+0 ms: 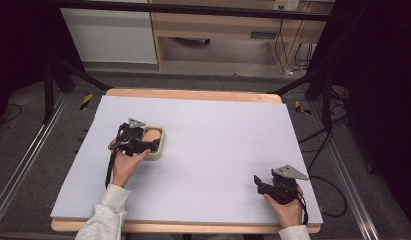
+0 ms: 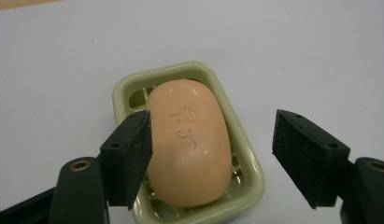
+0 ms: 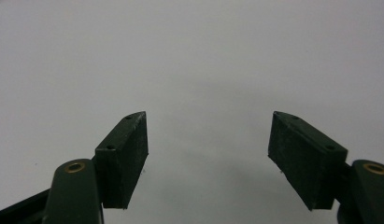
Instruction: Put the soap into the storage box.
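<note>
A peach-coloured bar of soap (image 2: 189, 149) lies in a pale green soap dish (image 2: 119, 91) on the light sheet. In the high view the soap (image 1: 151, 135) and dish (image 1: 163, 145) sit at the left middle of the table. My left gripper (image 2: 212, 122) hangs over the near end of the soap, open: its left pad stands at the soap's edge, its right pad well off to the side. From above, the left gripper (image 1: 152, 143) points right over the dish. My right gripper (image 1: 258, 183) rests at the front right, open (image 3: 208, 126), with nothing but bare sheet between its jaws.
The pale sheet (image 1: 218, 145) covers a wooden table (image 1: 193, 94), whose edge shows at the back and front. Black frame bars and cables run along both sides on the floor. A person's forearms in grey sleeves (image 1: 105, 212) reach in from the front edge.
</note>
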Tool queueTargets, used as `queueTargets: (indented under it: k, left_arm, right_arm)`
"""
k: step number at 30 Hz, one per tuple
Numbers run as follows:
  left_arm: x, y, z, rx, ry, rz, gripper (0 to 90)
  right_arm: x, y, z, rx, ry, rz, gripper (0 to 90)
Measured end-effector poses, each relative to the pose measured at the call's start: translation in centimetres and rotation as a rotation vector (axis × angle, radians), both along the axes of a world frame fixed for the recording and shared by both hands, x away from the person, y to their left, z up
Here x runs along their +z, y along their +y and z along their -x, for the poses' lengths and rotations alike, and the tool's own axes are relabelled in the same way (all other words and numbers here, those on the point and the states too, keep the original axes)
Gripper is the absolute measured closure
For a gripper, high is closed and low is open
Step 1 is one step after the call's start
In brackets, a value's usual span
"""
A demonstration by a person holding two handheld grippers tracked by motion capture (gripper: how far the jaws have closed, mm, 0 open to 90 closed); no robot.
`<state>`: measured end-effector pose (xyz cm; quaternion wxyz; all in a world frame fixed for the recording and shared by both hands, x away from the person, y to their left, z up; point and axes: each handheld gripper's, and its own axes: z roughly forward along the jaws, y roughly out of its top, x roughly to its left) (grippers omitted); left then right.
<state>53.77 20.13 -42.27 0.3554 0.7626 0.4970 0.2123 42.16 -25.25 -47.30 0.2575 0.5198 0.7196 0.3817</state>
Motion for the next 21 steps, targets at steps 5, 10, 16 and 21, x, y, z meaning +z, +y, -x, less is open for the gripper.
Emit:
queueTargets:
  k: [5, 10, 16, 21]
  left_arm:
    - [0.2, 0.5, 1.6, -0.014, -0.020, 0.009, 29.7]
    - [0.1, 1.3, 3.6, -0.026, -0.053, 0.036, 30.6]
    - [-0.6, 2.0, 5.3, -0.042, -0.071, 0.033, 29.9]
    - [-1.1, 3.3, 7.0, -0.038, -0.090, 0.034, 28.2]
  right_arm:
    - [0.0, -0.1, 0.0, -0.005, -0.008, -0.002, 28.3]
    - [-0.1, -0.3, 0.0, -0.017, -0.002, -0.015, 26.0]
    - [-0.2, -0.6, 0.0, -0.032, -0.006, -0.002, 22.6]
    - [-0.5, -1.1, 0.0, -0.046, 0.009, 0.012, 19.9]
